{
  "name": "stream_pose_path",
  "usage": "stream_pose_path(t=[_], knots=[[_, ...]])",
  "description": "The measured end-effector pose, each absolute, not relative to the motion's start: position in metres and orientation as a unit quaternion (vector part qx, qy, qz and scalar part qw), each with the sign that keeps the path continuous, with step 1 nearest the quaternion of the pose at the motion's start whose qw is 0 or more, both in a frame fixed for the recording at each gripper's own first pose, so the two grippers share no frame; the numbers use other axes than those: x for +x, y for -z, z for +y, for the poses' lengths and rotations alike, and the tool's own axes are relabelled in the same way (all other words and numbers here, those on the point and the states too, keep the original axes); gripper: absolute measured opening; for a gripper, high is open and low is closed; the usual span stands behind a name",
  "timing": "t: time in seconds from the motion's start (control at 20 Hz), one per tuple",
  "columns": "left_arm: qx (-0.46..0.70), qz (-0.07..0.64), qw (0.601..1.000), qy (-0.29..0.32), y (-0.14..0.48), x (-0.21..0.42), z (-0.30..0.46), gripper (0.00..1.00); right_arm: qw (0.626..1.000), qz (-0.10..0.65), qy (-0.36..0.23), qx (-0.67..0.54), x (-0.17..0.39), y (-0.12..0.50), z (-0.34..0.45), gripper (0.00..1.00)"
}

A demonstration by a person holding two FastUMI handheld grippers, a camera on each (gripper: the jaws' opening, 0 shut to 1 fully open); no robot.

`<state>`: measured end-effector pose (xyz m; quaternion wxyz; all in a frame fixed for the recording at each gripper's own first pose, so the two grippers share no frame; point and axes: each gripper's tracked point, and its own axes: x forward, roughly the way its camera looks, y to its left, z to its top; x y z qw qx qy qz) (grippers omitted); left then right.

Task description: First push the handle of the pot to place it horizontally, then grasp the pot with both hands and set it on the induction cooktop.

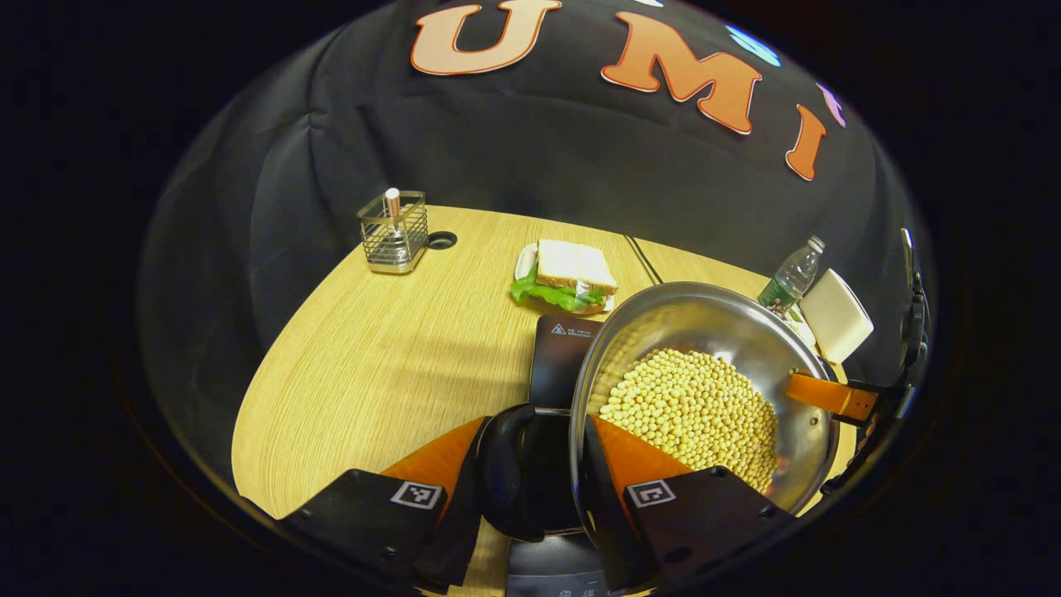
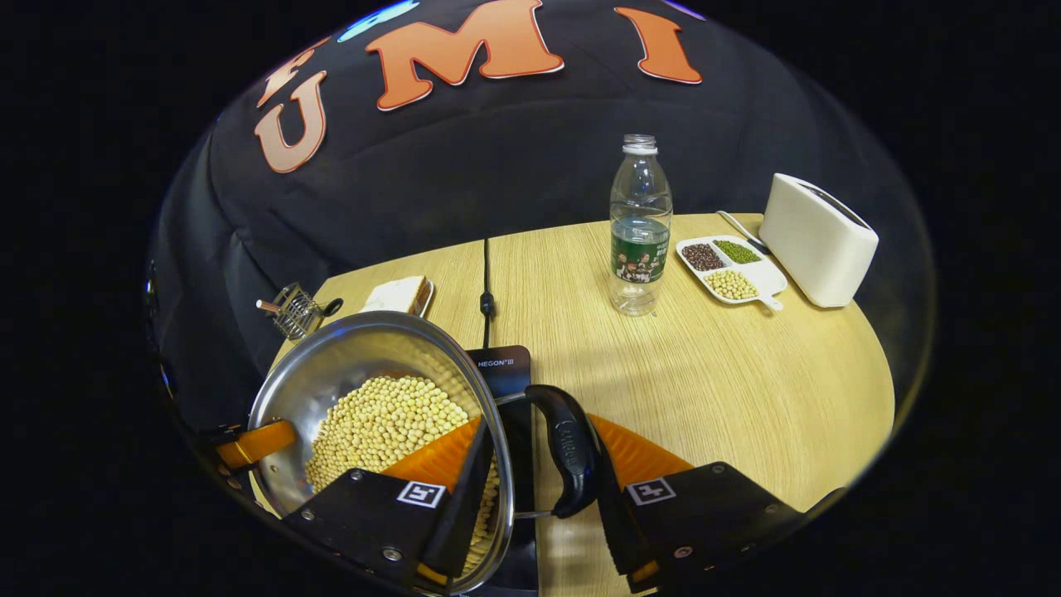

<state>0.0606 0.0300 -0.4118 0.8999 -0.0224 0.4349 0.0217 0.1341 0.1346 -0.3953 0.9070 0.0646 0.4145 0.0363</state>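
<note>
- Step in hand: two-claw carry. Pot w/ soybeans held tilted just above induction cooktop, near edge of desk.
- Left claw straddles pot's black left handle; fingers look closed on it, contact partly hidden.
- Right claw around right handle & rim, prob. clamped.
- Next: level pot, centre over cooktop, lower evenly, then let go; a tilt could spill beans.
</note>
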Motion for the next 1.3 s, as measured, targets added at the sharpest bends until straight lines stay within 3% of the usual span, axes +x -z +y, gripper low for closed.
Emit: stream_pose_path(t=[0.25, 0.3, 0.35, 0.4, 0.45, 0.5, 0.75, 1.05, 1.3], knots=[[-0.007, 0.434, 0.901, -0.02, 0.414, 0.064, 0.033, 0.69, 0.905, 0.418, -0.039, 0.068, 0.128, 0.397, 0.133, 0.65], [-0.002, 0.428, 0.903, -0.024, 0.412, 0.066, 0.035, 0.7, 0.903, 0.421, -0.042, 0.073, 0.127, 0.398, 0.134, 0.6], [-0.001, 0.423, 0.906, -0.029, 0.412, 0.068, 0.036, 0.77, 0.903, 0.42, -0.044, 0.076, 0.128, 0.398, 0.133, 0.65], [-0.003, 0.418, 0.908, -0.029, 0.41, 0.068, 0.033, 0.81, 0.902, 0.422, -0.048, 0.08, 0.126, 0.396, 0.134, 0.6], [-0.003, 0.416, 0.909, -0.031, 0.41, 0.068, 0.032, 0.99, 0.904, 0.417, -0.054, 0.085, 0.129, 0.391, 0.135, 0.67], [-0.002, 0.413, 0.91, -0.033, 0.407, 0.069, 0.033, 1.0, 0.907, 0.407, -0.055, 0.09, 0.134, 0.383, 0.133, 0.68], [0.032, 0.335, 0.941, -0.04, 0.366, 0.085, 0.03, 0.98, 0.937, 0.338, -0.034, 0.076, 0.147, 0.33, 0.099, 0.94], [0.057, 0.189, 0.98, -0.03, 0.232, 0.09, 0.012, 0.98, 0.967, 0.247, -0.031, 0.052, 0.133, 0.239, 0.061, 0.95], [0.049, 0.103, 0.993, -0.033, 0.121, 0.054, 0.016, 0.98, 0.986, 0.163, -0.017, 0.023, 0.109, 0.145, 0.017, 0.95]])
